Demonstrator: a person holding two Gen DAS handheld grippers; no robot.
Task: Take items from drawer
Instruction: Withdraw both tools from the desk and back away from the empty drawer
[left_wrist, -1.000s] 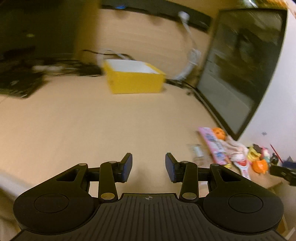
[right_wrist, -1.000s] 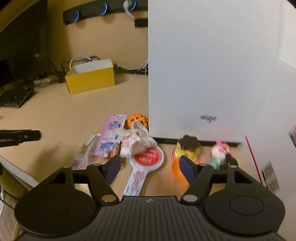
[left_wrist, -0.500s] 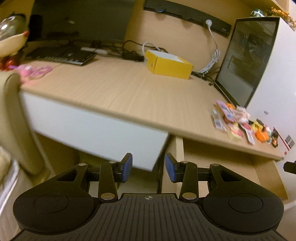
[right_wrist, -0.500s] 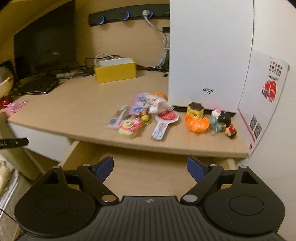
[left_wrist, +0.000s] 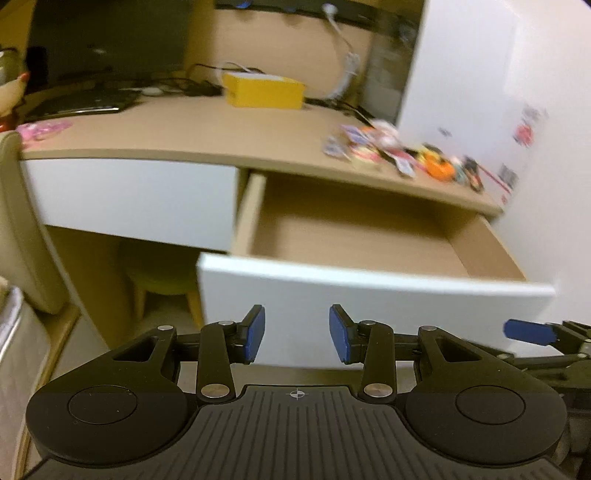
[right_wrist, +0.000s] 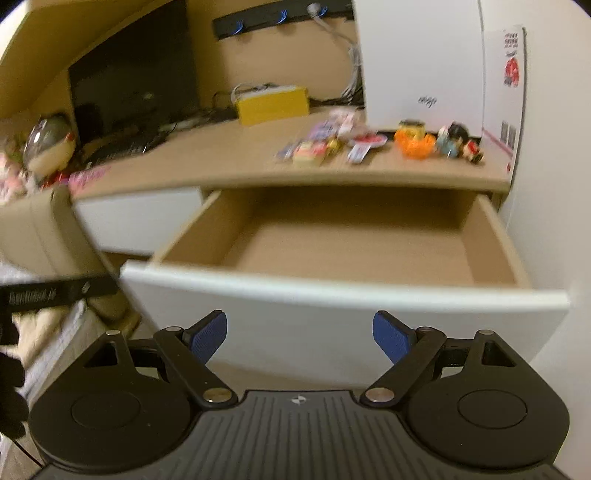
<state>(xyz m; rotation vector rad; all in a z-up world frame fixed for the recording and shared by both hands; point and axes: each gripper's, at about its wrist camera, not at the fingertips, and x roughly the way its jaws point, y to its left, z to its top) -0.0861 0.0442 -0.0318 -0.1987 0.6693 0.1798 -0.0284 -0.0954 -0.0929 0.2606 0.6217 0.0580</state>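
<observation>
Nearest the cameras, both tools idle. Left gripper (left_wrist: 295, 334) with jaws parted a moderate way, nothing between the blue pads, only the white drawer front behind the gap. Right gripper (right_wrist: 300, 336) spread wider, likewise gripping nothing, held in front of the same white front panel (right_wrist: 332, 314); one of its blue pads (left_wrist: 530, 331) pokes into the left view at the lower right.

Just beyond, the drawer (right_wrist: 487, 236) pulled well out from under the right end of the desktop. Wooden floor bare wherever visible — no item to be seen inside, though the strip right behind the front panel stays hidden.

Further on, along the right front edge of the desktop (left_wrist: 184, 129), the small items (right_wrist: 332, 147) laid in a loose row: flat packets, a round red-and-white paddle, an orange toy (right_wrist: 415, 142), two little figures (right_wrist: 460, 144) nearest the right end. Too blurred for any print on the packets.

Judged from that: taking-out step seemingly finished, or nearly. Next move probably a check of the hidden front strip, then perhaps pushing the front panel shut with gripper faces flat against it.

Farthest back, a yellow box (right_wrist: 273, 103) near the rear edge, a dark monitor (right_wrist: 129, 74) and keyboard at the left. On the white computer case (right_wrist: 421, 55) a small logo, apparently "aigo" — hardly legible. Beside it a white sheet (right_wrist: 506, 81) with red print and QR-style squares, unreadable.
</observation>
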